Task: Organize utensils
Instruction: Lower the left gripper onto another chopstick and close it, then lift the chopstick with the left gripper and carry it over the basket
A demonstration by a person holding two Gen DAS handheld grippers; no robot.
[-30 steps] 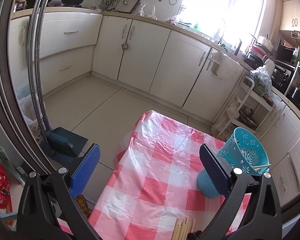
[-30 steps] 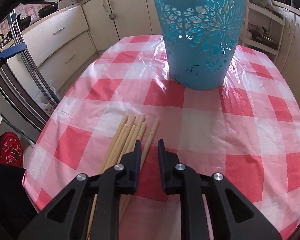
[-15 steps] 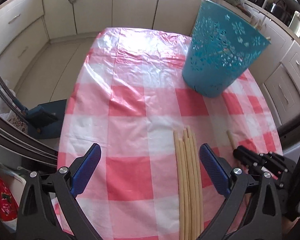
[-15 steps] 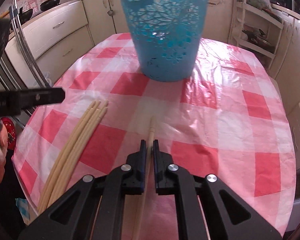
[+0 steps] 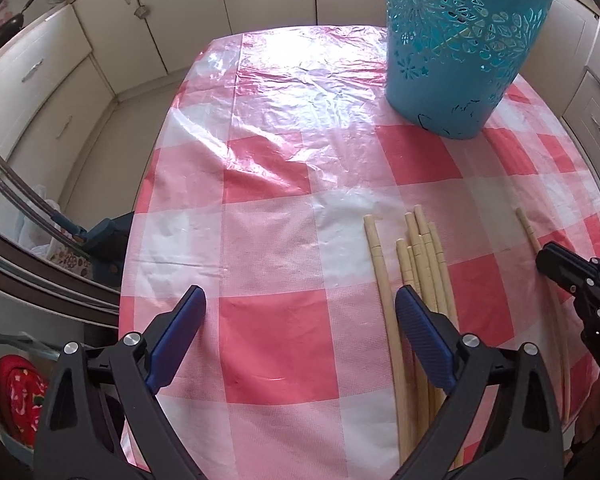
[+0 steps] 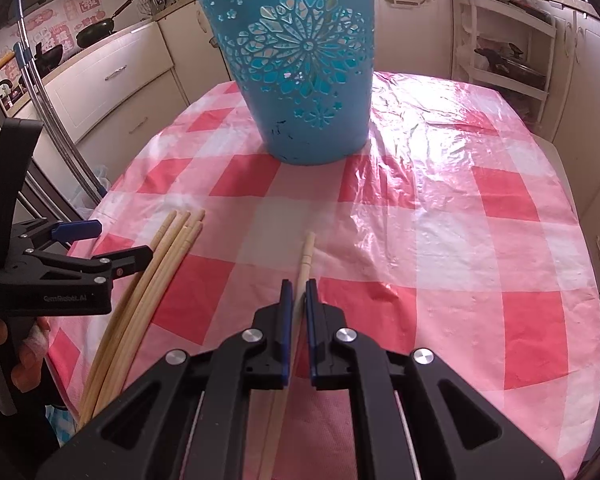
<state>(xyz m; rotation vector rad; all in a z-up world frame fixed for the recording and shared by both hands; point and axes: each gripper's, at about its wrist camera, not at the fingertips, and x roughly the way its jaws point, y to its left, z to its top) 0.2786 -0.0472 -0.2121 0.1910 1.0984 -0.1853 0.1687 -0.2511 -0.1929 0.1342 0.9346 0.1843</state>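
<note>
**Me:** Right wrist view has my right gripper (image 6: 299, 300) clamped on a single chopstick (image 6: 306, 250), pinched partway along so the far end sticks out toward the blue basket (image 6: 300, 64). It looks to lie low over the checked tablecloth (image 6: 440, 216).

**Partner:** What worries you?

**Me:** That thin round stick could pivot or slip between the pads when I tilt it up. The basket wall is full of cutouts, so the tip might snag in one instead of clearing the rim. I also judge the basket light enough to tip if I bump it.

**Partner:** And your other hand?

**Me:** My left gripper (image 5: 300, 320) is spread wide, holding nothing, just left of the bundle of chopsticks (image 5: 420, 264) near me. Its right finger sits over the bundle, so a careless sweep would scatter them.

**Partner:** Room?

**Me:** Bare cloth between stick and basket; the table edge drops off close on the left and near sides.
</note>
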